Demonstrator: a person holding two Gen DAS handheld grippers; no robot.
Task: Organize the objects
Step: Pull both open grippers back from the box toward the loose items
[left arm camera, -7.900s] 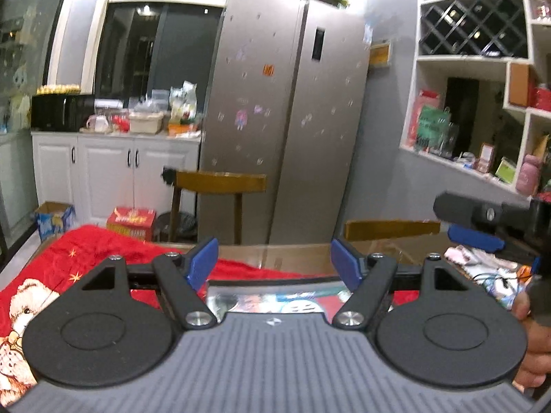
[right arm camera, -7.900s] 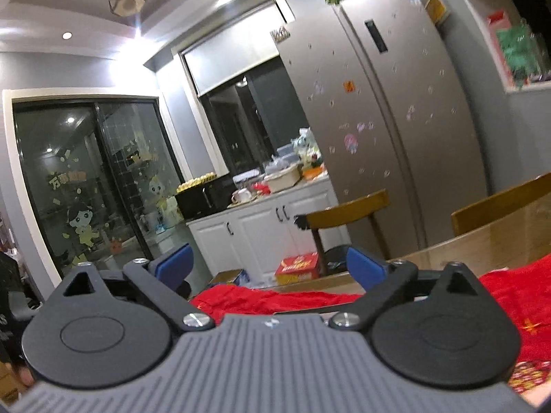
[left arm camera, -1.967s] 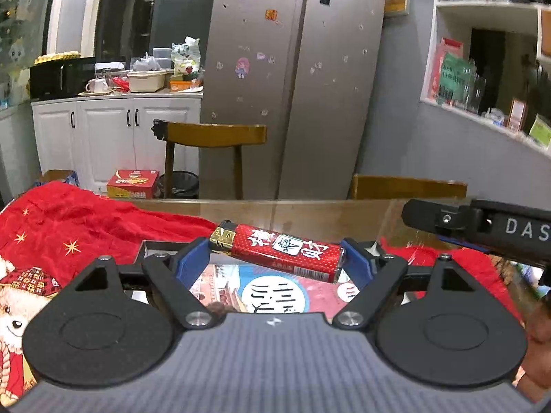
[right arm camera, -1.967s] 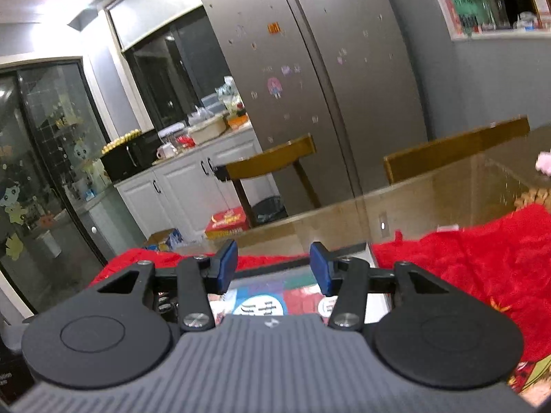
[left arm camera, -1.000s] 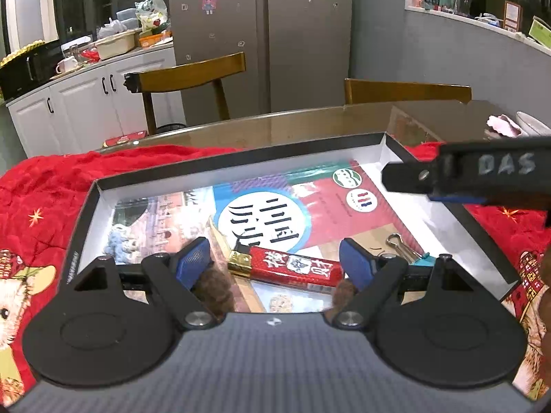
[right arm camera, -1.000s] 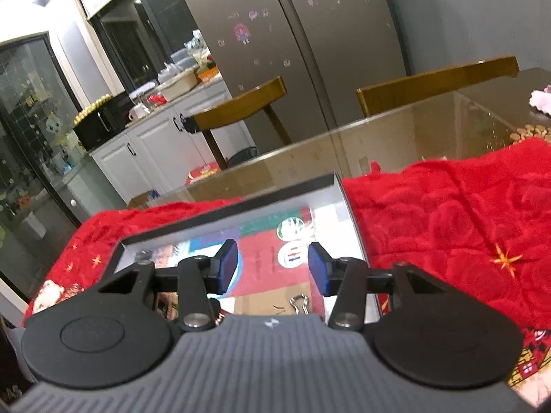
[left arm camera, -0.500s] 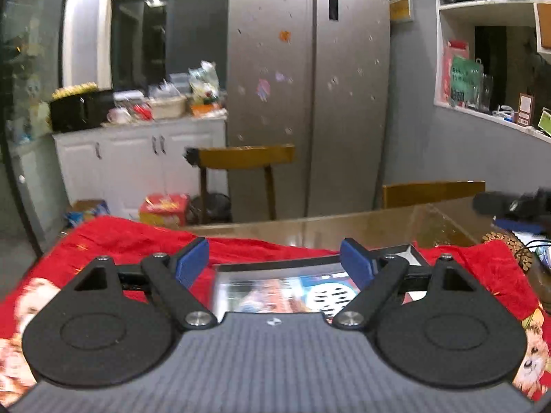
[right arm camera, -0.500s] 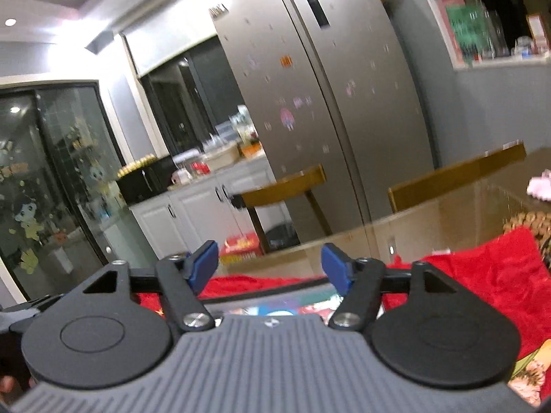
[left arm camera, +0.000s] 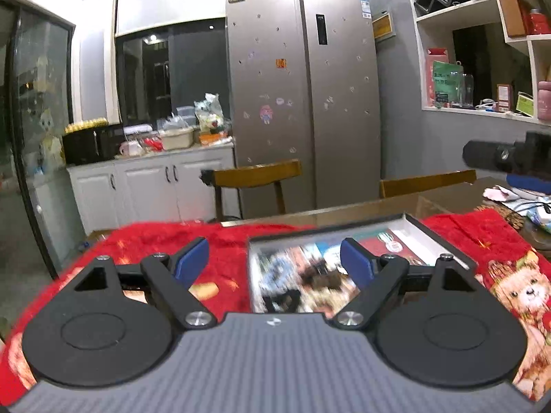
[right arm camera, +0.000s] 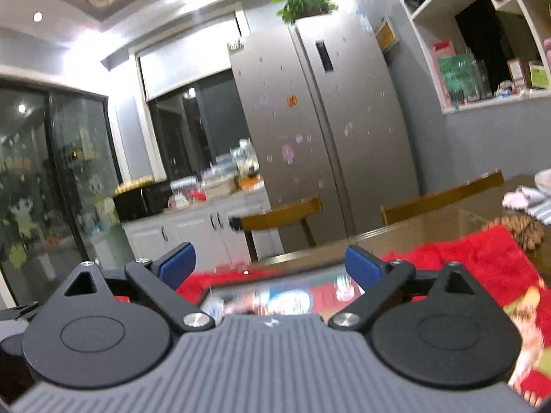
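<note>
The left gripper point(left arm camera: 274, 263) is hovering with its jaws spread wide and nothing between them, above the near edge of the table point(left arm camera: 396, 206). The right gripper point(right arm camera: 270, 268) is opening its jaws, also with nothing between them. The box point(left arm camera: 444, 241) is lying open on the red cloth point(left arm camera: 220, 241), its far rim near the table's far edge; its contents are too blurred to tell apart. A chair point(left arm camera: 255, 177) is standing beyond that edge.

the tray point(left arm camera: 444, 241) lies on the blanket point(left arm camera: 227, 241) (spread over the table point(left arm camera: 378, 206)), chairs point(left arm camera: 255, 175) and fridge point(left arm camera: 303, 103) behind.
</note>
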